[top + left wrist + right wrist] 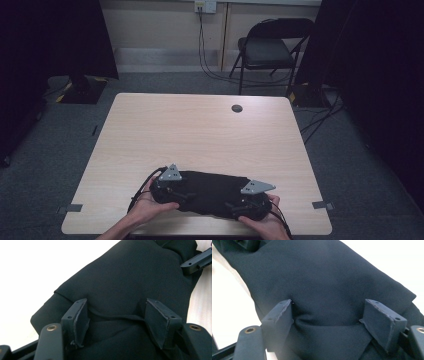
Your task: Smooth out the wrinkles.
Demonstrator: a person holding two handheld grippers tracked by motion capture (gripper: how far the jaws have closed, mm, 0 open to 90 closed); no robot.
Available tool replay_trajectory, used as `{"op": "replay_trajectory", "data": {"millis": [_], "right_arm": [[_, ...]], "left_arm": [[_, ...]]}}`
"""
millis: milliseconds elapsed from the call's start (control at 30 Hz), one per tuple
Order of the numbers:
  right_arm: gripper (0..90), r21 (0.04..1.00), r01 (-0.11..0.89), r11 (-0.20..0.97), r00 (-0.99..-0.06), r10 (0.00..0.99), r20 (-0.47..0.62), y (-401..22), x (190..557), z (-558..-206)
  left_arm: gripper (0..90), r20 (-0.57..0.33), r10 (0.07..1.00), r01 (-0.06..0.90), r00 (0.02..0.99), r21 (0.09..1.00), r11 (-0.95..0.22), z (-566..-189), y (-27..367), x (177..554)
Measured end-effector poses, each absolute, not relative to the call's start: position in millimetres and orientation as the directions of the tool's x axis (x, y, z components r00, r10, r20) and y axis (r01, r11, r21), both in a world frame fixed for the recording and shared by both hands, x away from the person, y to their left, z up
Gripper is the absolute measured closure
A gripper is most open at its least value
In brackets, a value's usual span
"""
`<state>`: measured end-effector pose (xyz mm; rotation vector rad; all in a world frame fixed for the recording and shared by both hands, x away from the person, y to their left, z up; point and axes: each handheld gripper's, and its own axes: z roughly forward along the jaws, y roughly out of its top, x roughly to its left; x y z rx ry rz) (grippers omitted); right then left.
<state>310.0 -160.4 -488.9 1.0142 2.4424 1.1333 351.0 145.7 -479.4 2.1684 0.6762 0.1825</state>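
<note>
A black cloth (210, 192), folded into a long bundle, lies on the light wood table (200, 130) near its front edge. My left gripper (186, 196) rests at the cloth's left end and my right gripper (231, 205) at its right end, each held by a hand. In the left gripper view the cloth (130, 277) spreads ahead, and the left gripper (117, 312) stands open with a fold lying loose between its jaws. The right gripper view has the cloth (317, 272) bunched between the wide jaws of the right gripper (329, 312), which is open.
A round cable hole (237, 108) sits near the table's far edge. Grey tape marks (74, 208) stick to the front corners. A black folding chair (272, 47) and trailing cables stand on the floor beyond the table. Dark curtains hang at both sides.
</note>
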Motion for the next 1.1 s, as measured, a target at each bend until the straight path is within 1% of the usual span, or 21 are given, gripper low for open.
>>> {"op": "replay_trajectory", "data": {"millis": [133,300,333,433,567,600,633,700,833,900,1000,1100], "right_arm": [[23.3,0.762,0.475,0.44,-0.716,0.696,0.044,-156,329,-492],[23.4,0.781,0.463,0.42,-0.713,0.7,0.046,-155,354,-495],[23.4,0.783,0.464,0.414,-0.711,0.701,0.052,-155,357,-496],[23.4,0.782,0.462,0.42,-0.708,0.705,0.04,-153,368,-496],[23.4,0.79,0.455,0.412,-0.696,0.718,0.026,-152,378,-497],[23.4,0.79,0.455,0.412,-0.696,0.718,0.026,-152,378,-497],[23.4,0.792,0.45,0.411,-0.694,0.719,0.021,-152,379,-498],[23.3,0.793,0.449,0.411,-0.695,0.718,0.022,-153,378,-497],[23.6,0.798,0.487,0.355,-0.691,0.715,0.104,-162,380,-490],[23.6,0.798,0.489,0.351,-0.688,0.718,0.106,-165,379,-484],[23.6,0.808,0.488,0.331,-0.677,0.727,0.111,-170,376,-477],[23.4,0.817,0.48,0.319,-0.67,0.735,0.107,-176,373,-471]], "left_arm": [[35.8,-0.063,0.564,0.399,0.824,0.771,-0.496,-482,146,369],[35.7,-0.052,0.587,0.395,0.808,0.787,-0.475,-485,149,390],[35.7,-0.045,0.589,0.394,0.807,0.784,-0.48,-484,148,395],[35.5,-0.046,0.614,0.394,0.788,0.805,-0.444,-488,147,405],[34.0,0.009,0.638,0.364,0.77,0.814,-0.452,-488,143,414],[31.9,0.009,0.638,0.364,0.77,0.814,-0.452,-488,143,414],[31.9,0.014,0.642,0.361,0.767,0.817,-0.45,-489,143,414],[30.9,-0.001,0.643,0.367,0.766,0.821,-0.437,-487,144,413],[29.7,-0.047,0.658,0.407,0.752,0.818,-0.407,-478,150,410],[29.4,-0.042,0.654,0.403,0.755,0.817,-0.412,-473,153,406],[28.3,-0.081,0.657,0.427,0.75,0.818,-0.386,-469,162,403],[27.3,-0.093,0.667,0.438,0.739,0.819,-0.371,-464,172,398]]}}
